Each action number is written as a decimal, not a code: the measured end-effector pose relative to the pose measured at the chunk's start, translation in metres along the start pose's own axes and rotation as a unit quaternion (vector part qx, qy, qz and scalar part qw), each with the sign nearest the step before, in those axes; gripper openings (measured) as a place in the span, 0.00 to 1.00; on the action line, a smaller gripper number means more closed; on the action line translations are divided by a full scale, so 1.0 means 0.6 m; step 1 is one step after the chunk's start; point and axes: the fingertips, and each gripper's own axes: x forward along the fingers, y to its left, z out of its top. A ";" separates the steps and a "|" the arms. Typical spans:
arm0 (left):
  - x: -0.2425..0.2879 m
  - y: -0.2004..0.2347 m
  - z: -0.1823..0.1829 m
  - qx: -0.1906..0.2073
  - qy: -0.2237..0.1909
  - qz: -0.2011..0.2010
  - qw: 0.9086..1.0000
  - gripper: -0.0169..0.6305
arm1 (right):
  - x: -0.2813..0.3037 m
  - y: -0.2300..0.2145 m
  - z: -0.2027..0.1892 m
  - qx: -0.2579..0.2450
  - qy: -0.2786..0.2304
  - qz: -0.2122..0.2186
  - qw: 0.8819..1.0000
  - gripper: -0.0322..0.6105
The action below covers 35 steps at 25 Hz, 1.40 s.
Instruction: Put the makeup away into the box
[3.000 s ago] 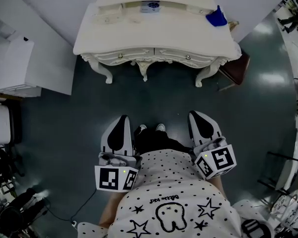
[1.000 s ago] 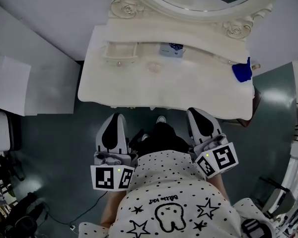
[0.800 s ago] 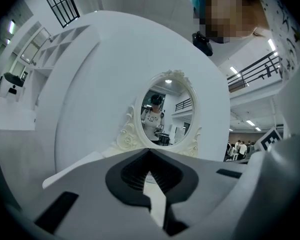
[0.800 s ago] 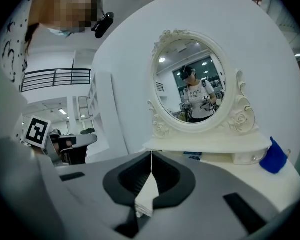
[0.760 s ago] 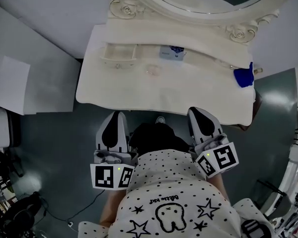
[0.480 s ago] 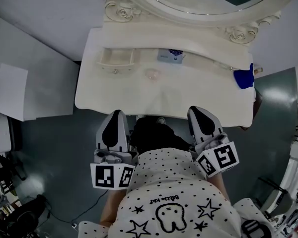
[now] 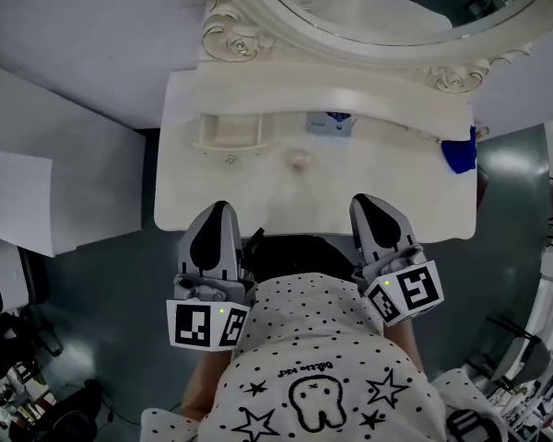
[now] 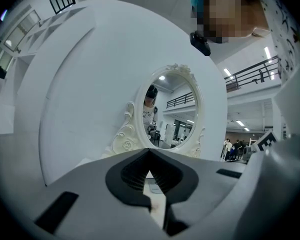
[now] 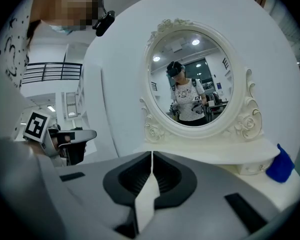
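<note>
The left gripper (image 7: 216, 212) and the right gripper (image 7: 369, 205) hover over the front edge of the cream dressing table (image 7: 401, 178), each with its jaws pressed together on nothing. A small round pink makeup piece (image 7: 300, 159) lies near the table's middle, apart from both, and the open box (image 7: 229, 134) is near it, towards the back left corner. A blue-printed carton (image 7: 330, 122) stands at the back edge below the oval mirror (image 7: 378, 3), and a blue object (image 7: 459, 155) sits at the right edge.
</note>
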 end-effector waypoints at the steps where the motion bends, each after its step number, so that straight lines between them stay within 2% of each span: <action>1: 0.005 0.010 0.001 -0.001 0.002 -0.005 1.000 0.02 | 0.011 0.004 0.000 -0.006 0.004 -0.002 1.000 0.07; 4: 0.019 0.035 -0.006 -0.004 0.013 -0.021 1.000 0.02 | 0.047 0.010 -0.010 -0.034 0.018 -0.003 0.999 0.08; 7: 0.031 0.052 -0.016 -0.007 0.027 -0.035 0.999 0.02 | 0.092 0.001 -0.032 -0.072 0.046 -0.001 0.996 0.20; 11: 0.042 0.068 -0.019 -0.013 0.035 -0.039 0.999 0.02 | 0.163 -0.015 -0.091 -0.122 0.109 0.035 0.986 0.26; 16: 0.057 0.086 -0.021 -0.023 0.038 -0.020 0.999 0.02 | 0.244 -0.043 -0.190 -0.163 0.201 0.079 0.963 0.34; 21: 0.067 0.098 -0.020 -0.033 0.039 0.004 0.999 0.02 | 0.286 -0.046 -0.253 -0.192 0.270 0.116 0.936 0.38; 24: 0.072 0.104 -0.019 -0.036 0.037 0.015 0.999 0.02 | 0.298 -0.052 -0.286 -0.226 0.304 0.122 0.917 0.38; 26: 0.073 0.108 -0.020 -0.037 0.037 0.020 0.998 0.02 | 0.303 -0.056 -0.296 -0.248 0.313 0.116 0.909 0.38; 28: 0.073 0.111 -0.021 -0.037 0.039 0.022 0.998 0.02 | 0.307 -0.054 -0.295 -0.248 0.310 0.114 0.911 0.34; 31: 0.073 0.114 -0.022 -0.036 0.039 0.022 0.998 0.02 | 0.305 -0.053 -0.279 -0.238 0.294 0.105 0.920 0.32; 35: 0.073 0.115 -0.019 -0.032 0.036 0.015 0.999 0.02 | 0.283 -0.059 -0.229 -0.184 0.247 0.068 0.949 0.31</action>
